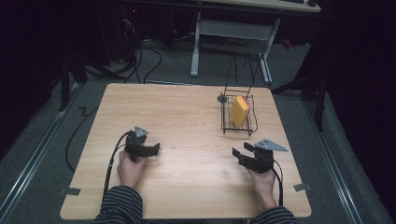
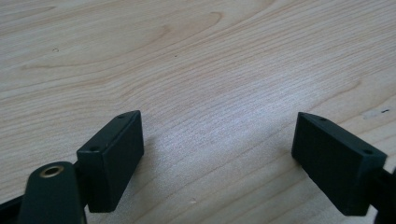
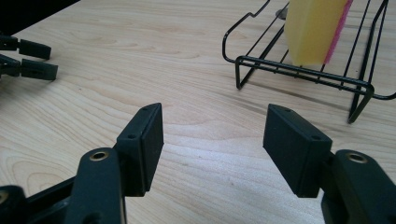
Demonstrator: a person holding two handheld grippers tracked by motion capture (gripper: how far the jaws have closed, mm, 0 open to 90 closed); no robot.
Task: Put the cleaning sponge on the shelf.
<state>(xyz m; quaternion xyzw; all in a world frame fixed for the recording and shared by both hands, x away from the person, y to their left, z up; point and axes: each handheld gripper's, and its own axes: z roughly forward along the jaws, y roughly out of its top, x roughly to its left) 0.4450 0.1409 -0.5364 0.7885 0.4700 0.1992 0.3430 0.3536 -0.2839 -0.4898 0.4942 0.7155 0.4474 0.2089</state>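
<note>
Yellow sponge [image 1: 240, 110] in wire rack [image 1: 226, 122] shows no legible writing.

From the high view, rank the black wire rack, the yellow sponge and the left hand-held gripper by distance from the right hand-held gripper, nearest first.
Measured from the right hand-held gripper:
1. Black wire rack, just beyond it, its front edge closest.
2. Yellow sponge with a pink side, standing upright inside that rack, a little farther back.
3. Left hand-held gripper, across the table toward the left side.

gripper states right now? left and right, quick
Left gripper: open, holding nothing, low over the table.
Right gripper: open, holding nothing, pointed toward the rack.
</note>
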